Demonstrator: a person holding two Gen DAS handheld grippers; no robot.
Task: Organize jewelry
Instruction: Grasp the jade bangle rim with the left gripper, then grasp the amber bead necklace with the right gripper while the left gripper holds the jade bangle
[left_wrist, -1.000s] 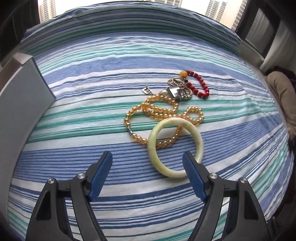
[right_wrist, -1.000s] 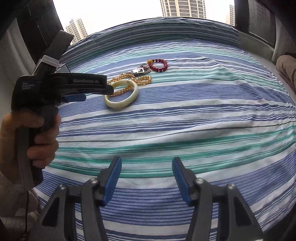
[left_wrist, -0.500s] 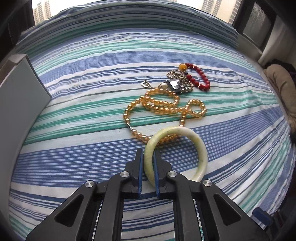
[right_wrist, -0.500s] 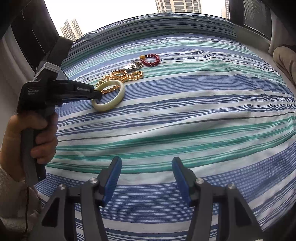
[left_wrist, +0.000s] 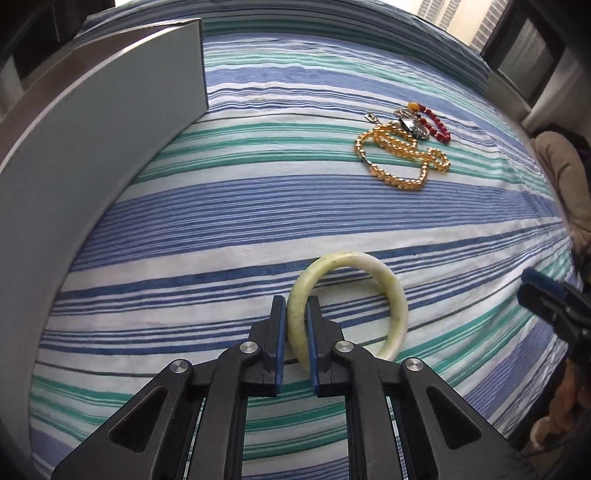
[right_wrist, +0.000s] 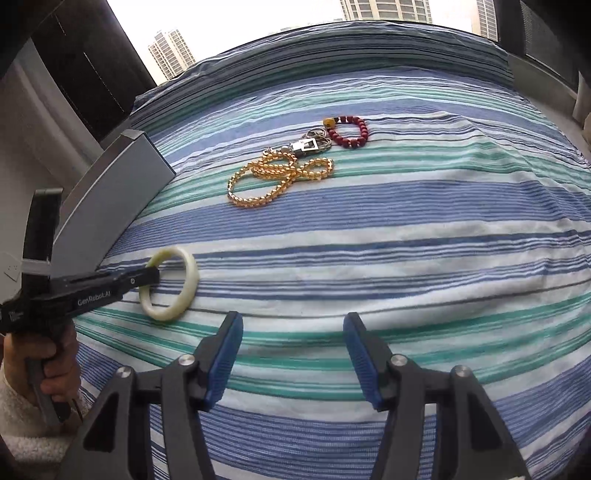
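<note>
Left gripper (left_wrist: 295, 325) is clamped on the bangle (left_wrist: 347, 306), which is now pulled clear of the amber beads (left_wrist: 402, 158), well apart and close to the grey box (left_wrist: 92, 155). Likely heading into it. Right gripper (right_wrist: 291, 354): fingers wide open, empty, above the bed (right_wrist: 443, 229).

Your left gripper (left_wrist: 296, 325) is clamped on the bangle (left_wrist: 373, 280), while your right gripper (right_wrist: 291, 354), seen at 3 o'clock from the left, hangs with jaws wide apart.

White lettering "GenRobot.AI" along the side of the left tool (right_wrist: 147, 277); smaller print beside it illegible.
</note>
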